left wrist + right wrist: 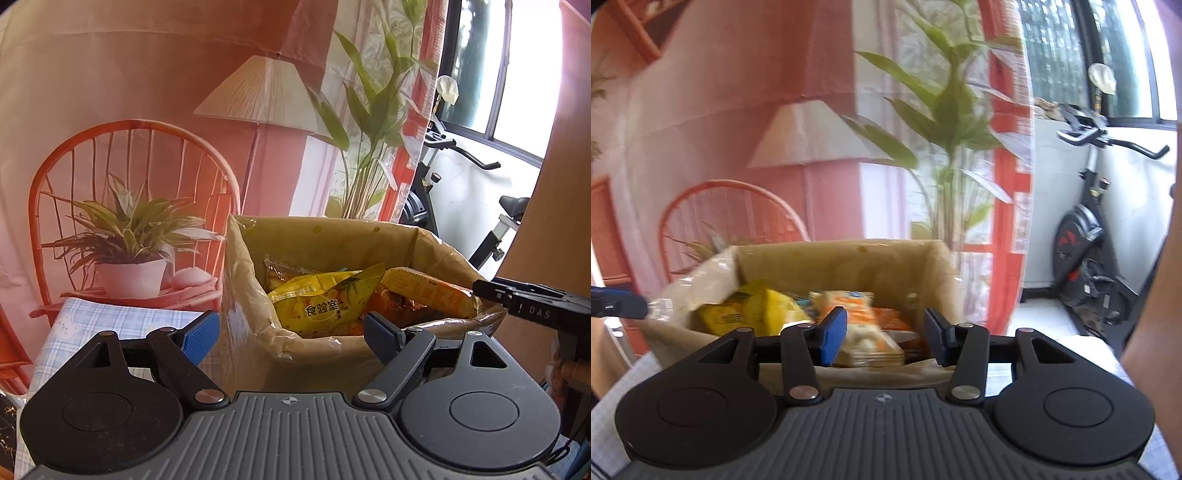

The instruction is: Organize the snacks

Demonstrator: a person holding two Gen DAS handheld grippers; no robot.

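A brown cardboard box (pixel 251 266) lined with plastic holds several snack packets. A yellow packet (pixel 317 306) lies in the middle and an orange packet (pixel 428 291) lies to its right. My left gripper (pixel 291 332) is open and empty, just in front of the box's near wall. In the right wrist view the same box (pixel 834 258) holds the yellow packet (pixel 753 314) and a pale orange packet (pixel 864 332). My right gripper (pixel 884 339) is open just above the box's near edge, with the pale orange packet lying between and beyond its fingers, not gripped.
The box stands on a table with a blue checked cloth (pixel 110 321). The right gripper's finger (pixel 517 295) reaches in at the box's right rim. A printed backdrop (pixel 147 110) hangs behind. An exercise bike (pixel 1086 236) stands at the right by the window.
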